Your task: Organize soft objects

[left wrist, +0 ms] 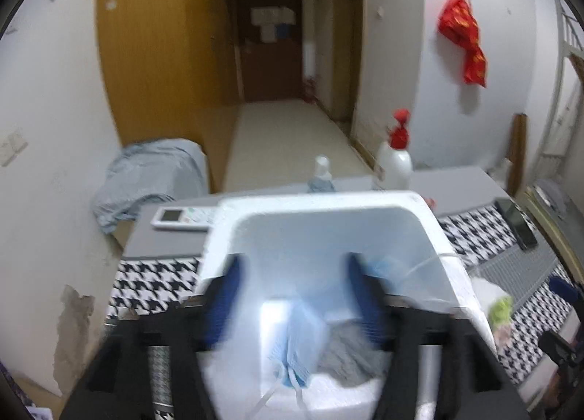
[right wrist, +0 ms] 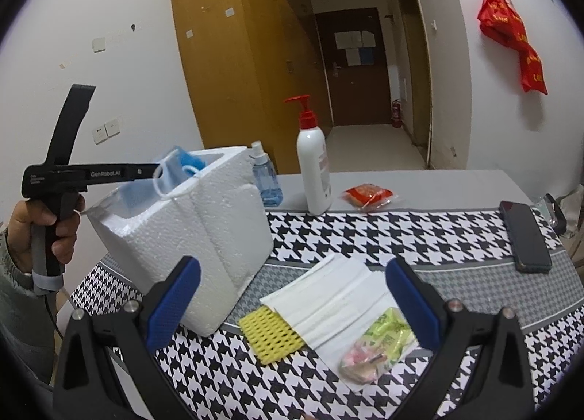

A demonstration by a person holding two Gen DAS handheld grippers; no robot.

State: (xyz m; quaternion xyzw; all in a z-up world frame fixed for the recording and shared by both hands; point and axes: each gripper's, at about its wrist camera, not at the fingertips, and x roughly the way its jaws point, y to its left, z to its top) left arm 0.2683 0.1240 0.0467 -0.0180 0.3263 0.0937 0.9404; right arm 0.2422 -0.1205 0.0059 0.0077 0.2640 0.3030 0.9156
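In the left wrist view my left gripper hangs over the white foam box, jaws apart. A blue face mask sits between the blue pads without touching either, above a grey cloth in the box. The right wrist view shows the left gripper at the foam box rim, the blue mask at its tip. My right gripper stands open above a white mask, a yellow foam net and a green snack packet.
On the houndstooth cloth stand a pump bottle and a spray bottle, with a red packet and a phone to the right. A remote lies left of the box. A person's hand holds the left gripper.
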